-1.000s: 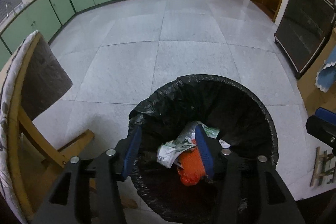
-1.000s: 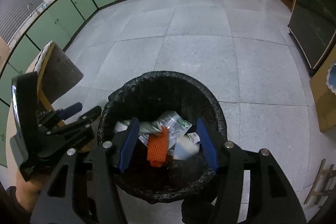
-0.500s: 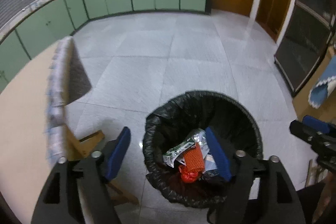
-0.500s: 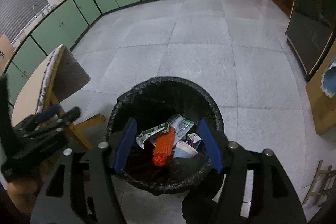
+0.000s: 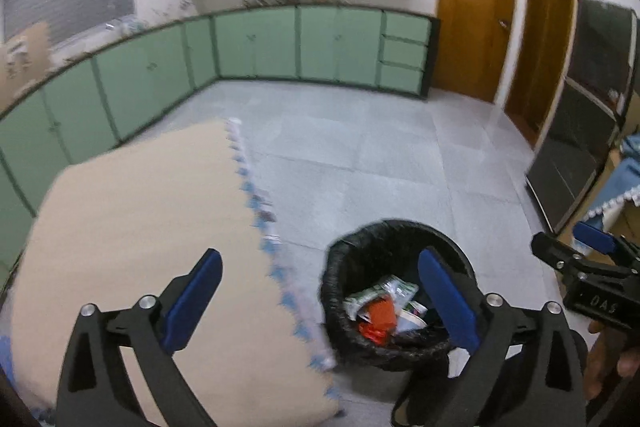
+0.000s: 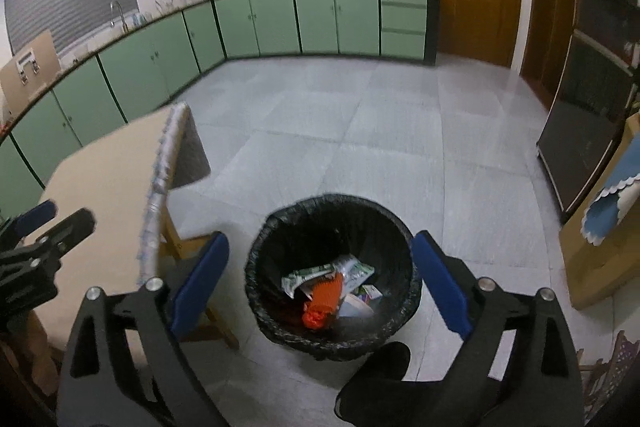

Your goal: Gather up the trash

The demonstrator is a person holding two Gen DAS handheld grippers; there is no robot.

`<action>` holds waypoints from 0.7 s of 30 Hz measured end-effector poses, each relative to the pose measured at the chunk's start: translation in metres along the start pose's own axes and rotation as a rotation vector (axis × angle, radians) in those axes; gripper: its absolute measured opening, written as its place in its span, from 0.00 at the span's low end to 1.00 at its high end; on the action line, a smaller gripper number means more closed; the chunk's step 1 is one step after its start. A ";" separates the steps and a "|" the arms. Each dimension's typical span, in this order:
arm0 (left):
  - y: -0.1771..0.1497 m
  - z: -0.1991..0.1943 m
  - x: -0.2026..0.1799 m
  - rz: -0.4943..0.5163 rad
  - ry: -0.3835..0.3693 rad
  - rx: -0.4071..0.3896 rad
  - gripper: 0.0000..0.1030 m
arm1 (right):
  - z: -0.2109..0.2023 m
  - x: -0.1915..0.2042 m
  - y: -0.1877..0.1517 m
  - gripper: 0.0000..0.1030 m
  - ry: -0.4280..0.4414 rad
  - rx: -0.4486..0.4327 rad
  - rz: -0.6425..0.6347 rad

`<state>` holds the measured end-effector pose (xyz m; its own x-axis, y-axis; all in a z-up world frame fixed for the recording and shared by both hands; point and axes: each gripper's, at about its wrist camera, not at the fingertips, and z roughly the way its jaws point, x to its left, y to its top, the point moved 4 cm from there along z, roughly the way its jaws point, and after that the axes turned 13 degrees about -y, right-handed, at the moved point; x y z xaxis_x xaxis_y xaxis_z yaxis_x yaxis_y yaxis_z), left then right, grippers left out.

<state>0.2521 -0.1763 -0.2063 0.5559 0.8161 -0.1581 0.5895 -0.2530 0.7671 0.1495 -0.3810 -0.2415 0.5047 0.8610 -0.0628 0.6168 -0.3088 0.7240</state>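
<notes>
Left gripper [image 5: 320, 291] and right gripper [image 6: 320, 275], jaws opening and empty, above the black-lined bin [image 6: 276, 307] on the floor beside the worktop [image 5: 132, 227]; trash [image 6: 324, 287] lies inside the bin.

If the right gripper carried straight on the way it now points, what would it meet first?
Probably the trash bin, with the right gripper opening and empty, aimed down into it; depth is uncertain.

You have two tongs, left [image 5: 320, 291] and right [image 6: 320, 275], one lined bin [image 6: 276, 227], one table [image 5: 132, 211], two wooden doors [image 5: 472, 19].
</notes>
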 end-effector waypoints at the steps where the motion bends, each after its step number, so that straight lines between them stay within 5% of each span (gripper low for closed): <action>1: -0.001 -0.012 0.003 -0.002 0.009 -0.008 0.94 | -0.013 0.003 0.001 0.95 -0.002 -0.015 0.003; 5: -0.006 -0.075 0.014 -0.019 0.093 -0.072 0.94 | -0.055 0.020 0.006 0.95 -0.084 -0.061 -0.024; 21: -0.024 -0.276 0.010 -0.061 0.272 -0.336 0.94 | -0.228 0.046 0.012 0.95 -0.006 -0.331 -0.077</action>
<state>0.0821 -0.0187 -0.0546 0.3251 0.9428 -0.0743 0.3680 -0.0537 0.9283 0.0419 -0.2532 -0.0788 0.4686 0.8739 -0.1294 0.4240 -0.0940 0.9008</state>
